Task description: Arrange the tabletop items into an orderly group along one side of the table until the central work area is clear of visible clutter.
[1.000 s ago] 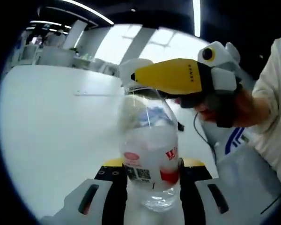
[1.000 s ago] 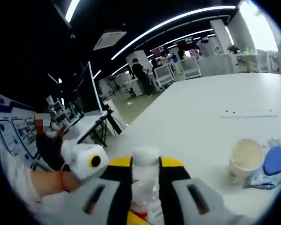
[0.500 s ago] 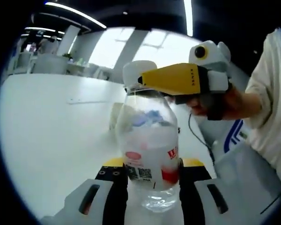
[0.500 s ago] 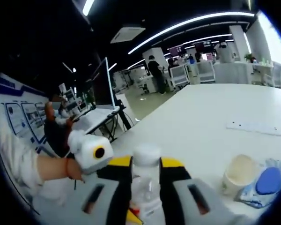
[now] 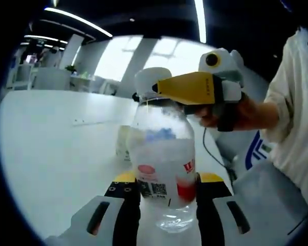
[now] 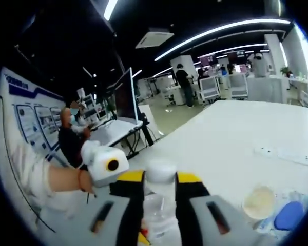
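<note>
A clear plastic water bottle [image 5: 163, 169] with a red and white label stands upright between the jaws of my left gripper [image 5: 167, 190], which is shut on its body. Its white cap [image 5: 150, 81] is pinched from the right by my right gripper [image 5: 159, 88], yellow-fingered and held in a hand. In the right gripper view the same white cap [image 6: 161, 171] sits between the yellow fingertips [image 6: 131, 179] of my right gripper [image 6: 161, 178], with the bottle [image 6: 156, 212] running down below. A cream paper cup [image 6: 258, 202] and a blue-lidded packet [image 6: 287, 216] rest on the table to the right.
The white table [image 6: 231, 143] stretches far ahead, with a flat white strip [image 6: 285, 154] lying on it. The cup [image 5: 123, 143] stands behind the bottle in the left gripper view. A seated person [image 6: 72, 141], desks and a monitor lie beyond the table's edge.
Both grippers stay closed on the bottle and cap. Both views have shifted, so the table, cup and packet sit lower and farther in the right gripper view.
</note>
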Available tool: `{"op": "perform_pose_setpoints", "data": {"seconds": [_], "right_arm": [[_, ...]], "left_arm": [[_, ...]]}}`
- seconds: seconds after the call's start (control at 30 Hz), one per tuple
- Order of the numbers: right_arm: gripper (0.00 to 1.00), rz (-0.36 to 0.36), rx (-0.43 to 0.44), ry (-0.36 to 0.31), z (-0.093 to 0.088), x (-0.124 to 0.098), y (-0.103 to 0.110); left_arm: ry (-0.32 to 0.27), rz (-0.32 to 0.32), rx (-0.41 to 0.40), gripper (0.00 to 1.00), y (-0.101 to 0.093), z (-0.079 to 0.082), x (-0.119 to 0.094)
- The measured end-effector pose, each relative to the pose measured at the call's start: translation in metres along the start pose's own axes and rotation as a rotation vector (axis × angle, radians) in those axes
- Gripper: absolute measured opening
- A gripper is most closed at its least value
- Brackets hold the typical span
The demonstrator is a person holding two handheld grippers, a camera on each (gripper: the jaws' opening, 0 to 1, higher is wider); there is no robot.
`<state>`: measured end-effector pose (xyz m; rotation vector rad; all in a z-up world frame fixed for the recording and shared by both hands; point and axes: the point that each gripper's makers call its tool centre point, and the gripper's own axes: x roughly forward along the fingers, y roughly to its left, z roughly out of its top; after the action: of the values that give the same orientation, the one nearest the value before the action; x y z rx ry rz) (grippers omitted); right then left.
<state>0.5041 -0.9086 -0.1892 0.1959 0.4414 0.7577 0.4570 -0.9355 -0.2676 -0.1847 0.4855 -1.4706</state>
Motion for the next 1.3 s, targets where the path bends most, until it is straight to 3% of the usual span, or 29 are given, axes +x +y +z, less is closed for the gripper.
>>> {"op": "perform_pose_setpoints", "data": {"seconds": [0.13,0.37,0.57,1.3], "right_arm": [[0.18,0.062,-0.081,-0.003,0.009,-0.003,0.009],[0.18,0.075,-0.060,-0.050,0.027,-0.011,0.000],[0.17,0.079,-0.095,-0.074,0.042,-0.012,-0.006],[0.17,0.057,-0.198,-0.095,0.049,-0.003,-0.047]], "left_arm": [[-0.003,0.004,0.031,0.38,-0.002,0.009,0.000],[-0.008,0.022,0.094,0.38,0.003,0.030,0.003],[-0.028,0.034,0.124,0.38,0.011,0.045,0.009],[-0.056,0.064,0.240,0.39,0.058,0.059,0.042]]}}
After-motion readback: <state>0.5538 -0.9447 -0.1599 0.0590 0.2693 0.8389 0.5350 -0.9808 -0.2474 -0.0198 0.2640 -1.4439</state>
